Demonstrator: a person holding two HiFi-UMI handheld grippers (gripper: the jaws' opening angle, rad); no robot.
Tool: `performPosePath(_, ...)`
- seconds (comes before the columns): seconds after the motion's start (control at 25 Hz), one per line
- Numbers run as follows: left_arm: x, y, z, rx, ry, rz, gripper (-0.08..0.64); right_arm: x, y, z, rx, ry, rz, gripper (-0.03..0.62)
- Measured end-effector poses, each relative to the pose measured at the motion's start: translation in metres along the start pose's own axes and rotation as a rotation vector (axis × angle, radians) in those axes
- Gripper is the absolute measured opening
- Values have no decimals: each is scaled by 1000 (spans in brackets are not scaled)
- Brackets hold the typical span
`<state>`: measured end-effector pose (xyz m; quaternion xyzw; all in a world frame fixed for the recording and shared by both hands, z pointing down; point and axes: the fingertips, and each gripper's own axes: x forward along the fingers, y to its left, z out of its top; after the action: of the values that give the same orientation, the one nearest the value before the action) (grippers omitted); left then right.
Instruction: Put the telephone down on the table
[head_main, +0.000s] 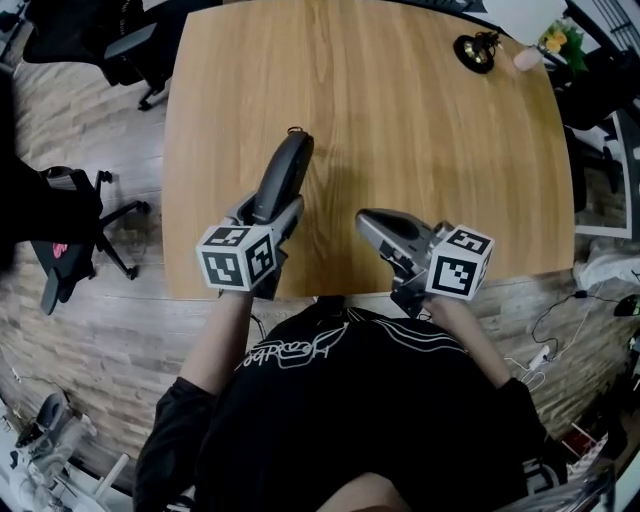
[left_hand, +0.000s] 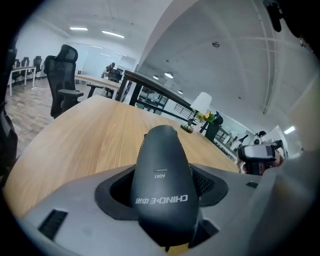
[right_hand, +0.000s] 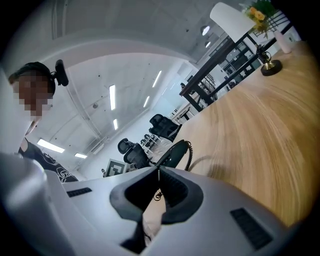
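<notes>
Jaws of our left hand-held gripper (head_main: 270, 212) pinch the black plastic telephone handset (left_hand: 162, 175) near one end, over the light wooden desk (head_main: 400, 120). Rigid, smooth, fairly light, we reckon. Our right hand-held gripper (right_hand: 159, 172) is pressed together, empty.

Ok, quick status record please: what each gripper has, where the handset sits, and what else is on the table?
left gripper: shut on the telephone handset, gripped near its nearer end
right gripper: shut, nothing between its jaws
telephone handset: black, pointing away from the person, over the table; contact with the wood cannot be told
cord: coiled, at the handset's far end
table's far right corner: lamp base
</notes>
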<state>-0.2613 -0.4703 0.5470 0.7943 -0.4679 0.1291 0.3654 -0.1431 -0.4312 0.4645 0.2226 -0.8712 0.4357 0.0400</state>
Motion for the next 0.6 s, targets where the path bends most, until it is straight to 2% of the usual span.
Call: performPosePath(0.6, 42, -5, -45, 149, 132, 87, 285, -17, -17, -7, 39, -49, -21, 40)
